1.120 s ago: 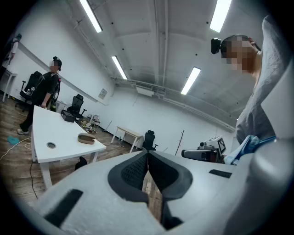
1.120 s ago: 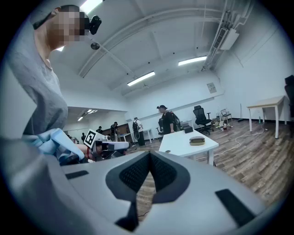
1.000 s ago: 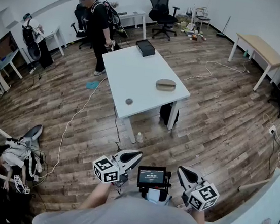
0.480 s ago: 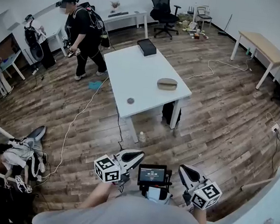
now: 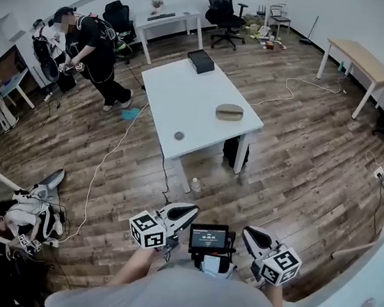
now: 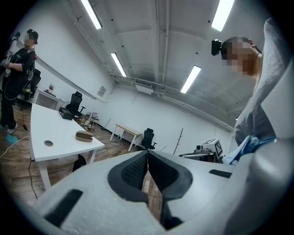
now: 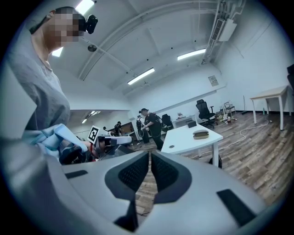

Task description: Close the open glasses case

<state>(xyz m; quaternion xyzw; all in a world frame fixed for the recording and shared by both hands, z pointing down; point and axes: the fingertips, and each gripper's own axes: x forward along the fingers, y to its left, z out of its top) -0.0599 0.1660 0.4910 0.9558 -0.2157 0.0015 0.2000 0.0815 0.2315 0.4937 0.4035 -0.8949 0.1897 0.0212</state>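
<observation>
The brown oval glasses case [image 5: 229, 111] lies near the right edge of a white table [image 5: 178, 102] across the room; it is too far off to tell whether its lid is up. It also shows small in the left gripper view as the glasses case [image 6: 84, 136] and in the right gripper view as the glasses case [image 7: 200, 134]. My left gripper [image 5: 188, 213] and right gripper [image 5: 247, 232] are held close to my body, far from the table. Both are shut with nothing between the jaws, as the left gripper [image 6: 147, 152] and right gripper [image 7: 150, 154] show in their own views.
On the table are also a black box [image 5: 201, 60] and a small round object [image 5: 179, 136]. A bottle [image 5: 192, 186] stands on the floor by a table leg, with cables [image 5: 103, 162] trailing past. A person in black [image 5: 86, 48] stands at left; another sits on the floor [image 5: 19, 211].
The person in black has walked from the table's far corner towards the left wall. Both grippers have stayed near my body, shut.
</observation>
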